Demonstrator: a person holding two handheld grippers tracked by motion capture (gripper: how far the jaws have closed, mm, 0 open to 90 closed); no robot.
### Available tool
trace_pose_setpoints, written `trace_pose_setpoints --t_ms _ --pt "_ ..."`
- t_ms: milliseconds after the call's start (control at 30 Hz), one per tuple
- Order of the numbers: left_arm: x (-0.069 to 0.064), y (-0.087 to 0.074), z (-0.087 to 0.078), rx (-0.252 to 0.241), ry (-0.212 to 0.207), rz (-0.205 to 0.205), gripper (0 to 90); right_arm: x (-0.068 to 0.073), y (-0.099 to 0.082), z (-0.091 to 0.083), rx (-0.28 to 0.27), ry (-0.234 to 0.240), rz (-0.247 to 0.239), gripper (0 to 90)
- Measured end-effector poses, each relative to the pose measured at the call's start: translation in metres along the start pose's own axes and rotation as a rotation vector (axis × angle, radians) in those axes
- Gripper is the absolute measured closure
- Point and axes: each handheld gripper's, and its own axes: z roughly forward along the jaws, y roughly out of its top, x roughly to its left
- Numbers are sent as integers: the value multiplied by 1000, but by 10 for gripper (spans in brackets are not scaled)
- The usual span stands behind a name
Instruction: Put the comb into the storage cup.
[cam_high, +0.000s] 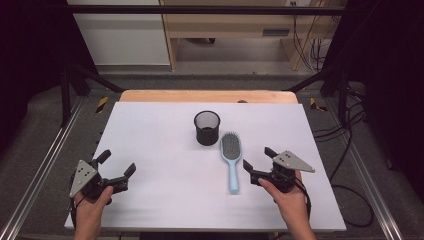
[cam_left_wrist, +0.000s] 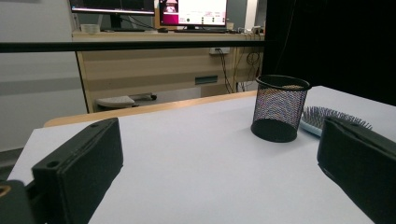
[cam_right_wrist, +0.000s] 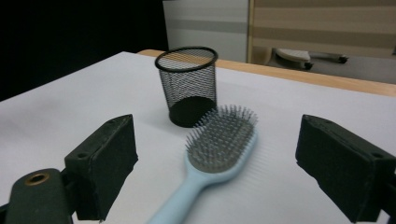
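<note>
- Your right gripper (cam_high: 256, 166) stood wide open just beside the handle of the light blue hairbrush (cam_high: 231, 159), holding nothing; in the right gripper view the handle ran between the jaws.
- The hairbrush lay flat on the table (cam_high: 165, 200), bristles up, its head just beside the black mesh cup (cam_high: 207, 128); whether the two touched, I could not tell.
- If you had closed on the thin handle off-centre, it could have rolled or slid out.
- Lifting from the handle's end risked the heavier head drooping and knocking the light cup over.
- Your left gripper (cam_high: 118, 170) hung wide open and empty, well apart from the cup, too far to steady it.
</note>
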Motion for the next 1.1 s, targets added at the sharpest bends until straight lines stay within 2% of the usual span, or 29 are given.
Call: trace_pose_setpoints --t_ms 100,267,500,567,633,700,833,933,1100 --pt "1 0 0 -4 -1 4 5 9 3 12 27 17 -14 136" --pt "2 0 -1 -5 2 2 5 27 8 29 83 48 -70 173" --pt "3 0 -1 -4 7 1 5 42 12 44 125 62 -114 216" --pt "3 0 -1 -4 5 2 5 45 13 46 144 63 -131 310" --pt "3 0 -1 -3 3 -2 5 48 12 48 163 69 -139 347" --pt "4 0 -1 -3 4 -2 5 50 12 49 175 73 -148 423" --pt "5 0 -2 -5 6 -3 5 54 7 51 194 95 -140 569" --pt "6 0 -2 -9 6 -8 5 55 3 50 192 107 -136 607" --pt "8 0 -3 -8 8 -14 5 55 -4 49 215 130 -133 744"
